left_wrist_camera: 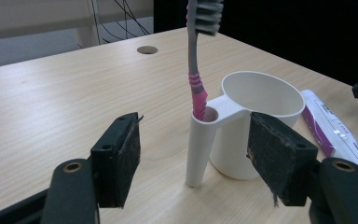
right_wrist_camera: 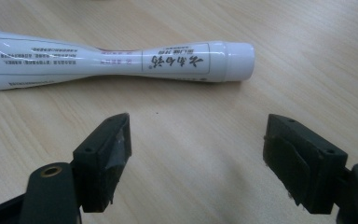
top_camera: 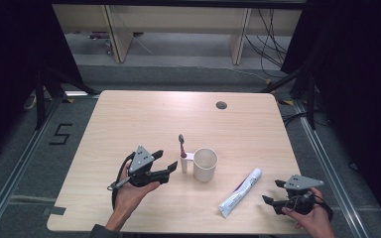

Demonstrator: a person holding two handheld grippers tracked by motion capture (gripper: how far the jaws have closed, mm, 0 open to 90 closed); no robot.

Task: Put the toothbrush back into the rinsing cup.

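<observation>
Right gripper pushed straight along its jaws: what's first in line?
Likely the toothpaste tube, lying crosswise on the table ahead of the open right gripper. Bare wood lies between; the gap's depth is hard to judge.

Toothbrush point(left_wrist_camera: 196, 70) head cut by top edge; toothpaste tube point(right_wrist_camera: 98, 58) print prob. illegible.

The tabletop point(top_camera: 129, 124) is pale wood-grain laminate with a matt finish. The cup point(left_wrist_camera: 256, 98) and its tube holder look like smooth white plastic, the toothbrush point(left_wrist_camera: 196, 70) grey and pink plastic. The toothpaste tube point(right_wrist_camera: 121, 60) is glossy plastic; the gripper pads point(left_wrist_camera: 279, 158) look rough, matt black.
</observation>
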